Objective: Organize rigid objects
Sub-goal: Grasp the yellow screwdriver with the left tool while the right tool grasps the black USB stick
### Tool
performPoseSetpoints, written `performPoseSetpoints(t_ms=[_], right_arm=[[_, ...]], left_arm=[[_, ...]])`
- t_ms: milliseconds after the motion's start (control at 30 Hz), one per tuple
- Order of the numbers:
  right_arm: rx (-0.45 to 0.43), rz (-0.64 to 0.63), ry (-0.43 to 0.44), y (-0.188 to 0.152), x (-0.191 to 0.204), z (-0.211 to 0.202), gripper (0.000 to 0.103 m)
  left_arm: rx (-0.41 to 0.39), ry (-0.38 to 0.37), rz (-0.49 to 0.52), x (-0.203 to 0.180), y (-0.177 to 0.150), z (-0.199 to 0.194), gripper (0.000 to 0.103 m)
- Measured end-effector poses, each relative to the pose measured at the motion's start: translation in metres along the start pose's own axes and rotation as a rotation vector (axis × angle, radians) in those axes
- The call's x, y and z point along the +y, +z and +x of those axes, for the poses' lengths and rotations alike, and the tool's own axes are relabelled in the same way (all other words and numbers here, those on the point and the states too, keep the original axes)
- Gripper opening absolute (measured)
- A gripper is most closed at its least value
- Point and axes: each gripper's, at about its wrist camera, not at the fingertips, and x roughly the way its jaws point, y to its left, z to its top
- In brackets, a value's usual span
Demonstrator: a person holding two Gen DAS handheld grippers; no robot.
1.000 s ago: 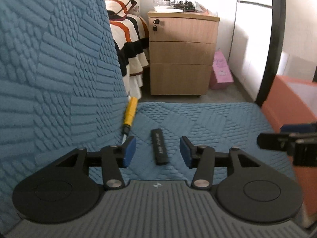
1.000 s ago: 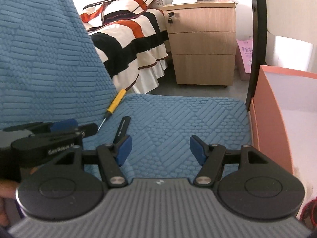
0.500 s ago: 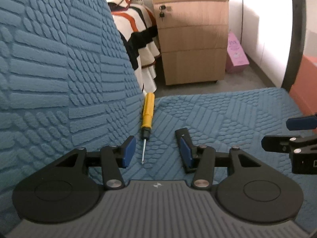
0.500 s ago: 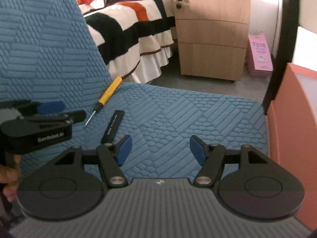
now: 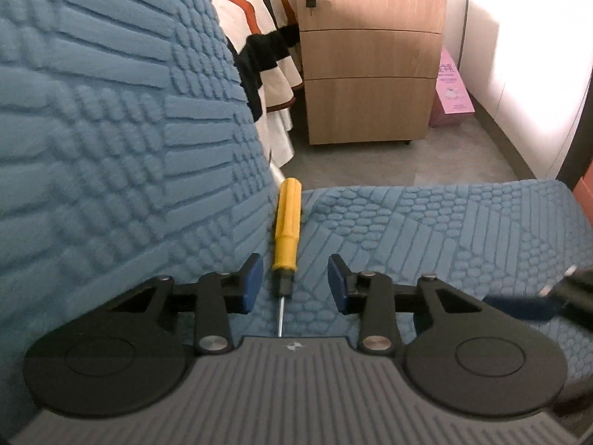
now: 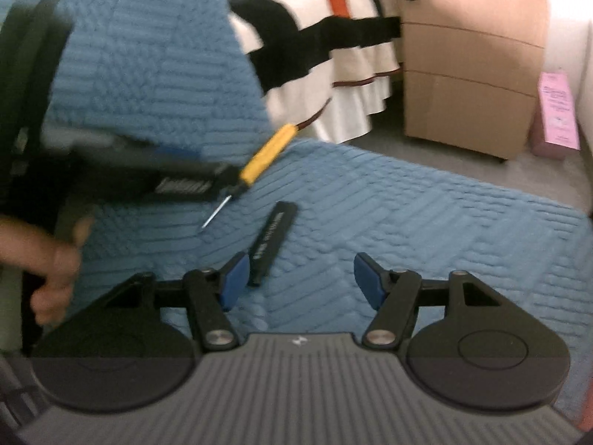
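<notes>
A yellow-handled screwdriver (image 5: 286, 222) lies on the blue quilted seat (image 5: 426, 230), against the backrest, with its tip pointing toward me. My left gripper (image 5: 295, 282) is open, with its blue pads on either side of the screwdriver's black collar and shaft. In the right wrist view the screwdriver (image 6: 265, 155) lies at the left gripper's tip (image 6: 218, 178). A flat black bar (image 6: 272, 239) lies on the seat just ahead of my right gripper's left pad. My right gripper (image 6: 298, 279) is open and empty.
The blue backrest (image 5: 111, 111) rises on the left. A wooden drawer cabinet (image 5: 370, 59), a striped bedspread (image 6: 333, 48) and a pink box (image 5: 452, 89) stand beyond the seat. An orange box edge (image 5: 585, 185) shows at the far right.
My left gripper moved left and forward from the black bar to straddle the screwdriver. My right gripper swung left, bringing the black bar near its left pad.
</notes>
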Motion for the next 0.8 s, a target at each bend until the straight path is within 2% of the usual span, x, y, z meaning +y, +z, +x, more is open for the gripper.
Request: performPoseSetpoints(t_ms=[133,300,433,567,700,767,800], right_arm=[[0.026,-0.035,0.001,0.000,0.009,0.024,0.059],[0.016,-0.064,-0.013,0.004,0.017,0.034,0.057],[0.037,-0.125,-0.061,0.005,0.029,0.039,0.050],[0.070,-0.225,-0.085,0.002,0.046,0.038,0.029],[0.114,-0.193,-0.107,0.002,0.045,0.033,0.025],[0.127,-0.162,-0.123,0.004,0.039,0.031,0.025],[0.132,-0.150,-0.133,0.005,0.036,0.031,0.025]], left_arm=[[0.027,-0.022,-0.013,0.002,0.010,0.019,0.041],[0.066,0.006,0.005,-0.001,0.014,0.044,0.040],[0.102,0.022,0.005,-0.003,0.012,0.059,0.040],[0.110,0.021,-0.031,-0.002,0.011,0.063,0.039],[0.114,0.003,-0.081,0.003,0.008,0.064,0.038],[0.115,-0.009,-0.096,0.004,0.008,0.064,0.033],[0.116,-0.019,-0.102,0.005,0.008,0.065,0.027]])
